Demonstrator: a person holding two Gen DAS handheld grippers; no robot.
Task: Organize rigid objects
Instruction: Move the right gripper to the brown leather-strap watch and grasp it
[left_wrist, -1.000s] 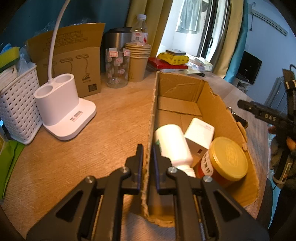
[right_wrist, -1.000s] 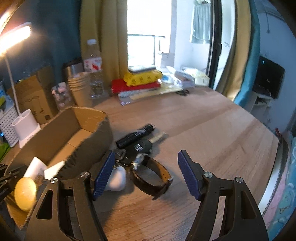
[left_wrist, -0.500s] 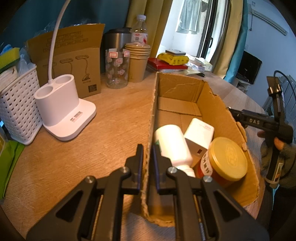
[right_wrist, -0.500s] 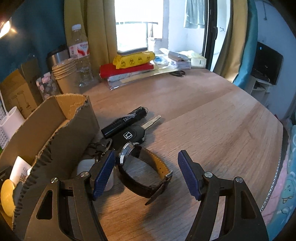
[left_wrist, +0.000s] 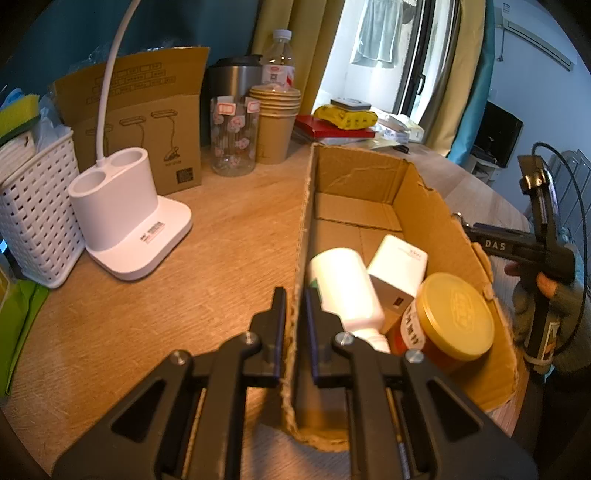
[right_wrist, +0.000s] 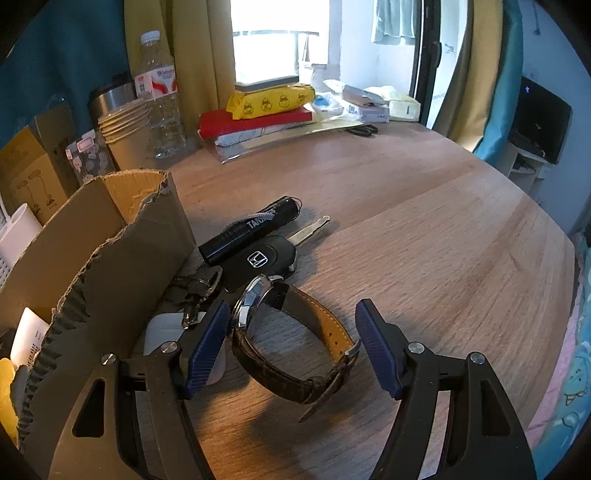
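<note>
Pinching the torn brown cardboard box (left_wrist: 424, 206) wall, the left gripper (left_wrist: 294, 325) clamps it; the right gripper (right_wrist: 291, 343), spread apart, straddles the brown leather-strapped wristwatch (right_wrist: 295, 332) on the wooden desk (right_wrist: 424, 221).

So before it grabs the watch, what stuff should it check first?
1. Right gripper open wide enough: ok, the jaws stand apart on either side of the watch.
2. Watch lined up between the jaws: ok, though the strap's buckle end sits close to the right jaw.
3. Nothing else in the way: not ok, the white case and key ring lie right by the left jaw.
4. Cardboard box held steady: ok, the left gripper is shut on its wall.
5. Room in the box: ok, bare floor shows behind the white bottle and gold-lidded jar.
</note>
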